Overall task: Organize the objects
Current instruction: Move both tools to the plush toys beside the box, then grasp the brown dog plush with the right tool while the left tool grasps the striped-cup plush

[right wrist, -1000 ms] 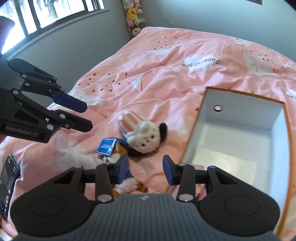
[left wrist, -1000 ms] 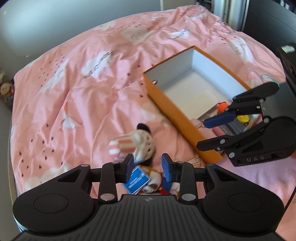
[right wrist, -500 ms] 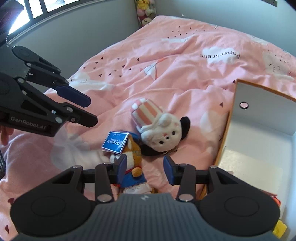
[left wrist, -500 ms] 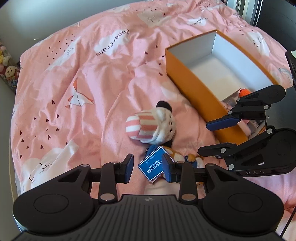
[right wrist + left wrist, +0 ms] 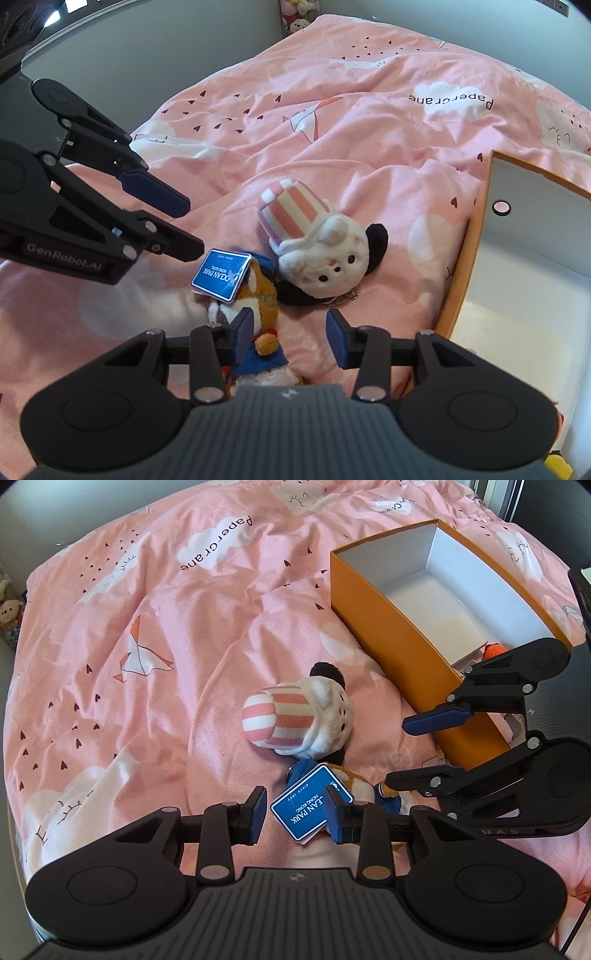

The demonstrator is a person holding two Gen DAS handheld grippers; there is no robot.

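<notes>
Both grippers, left (image 5: 293, 806) and right (image 5: 289, 332), hung wide and empty over the bed (image 5: 155, 635); the soft, light brown plush (image 5: 258, 295) lay beside the box (image 5: 391, 635), best pinched across its body, not its tag (image 5: 312, 806)

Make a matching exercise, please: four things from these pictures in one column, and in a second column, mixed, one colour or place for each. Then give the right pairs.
Column 1
1. white plush with striped hat
2. blue tag
3. box
4. left gripper

Column 2
A. orange outside, white inside
B. fingers open, on either side of the blue tag in the left wrist view
C. lies on the pink bedcover, beside the box
D. attached to the brown plush, printed with white letters

Pairs: 1-C, 2-D, 3-A, 4-B
</notes>
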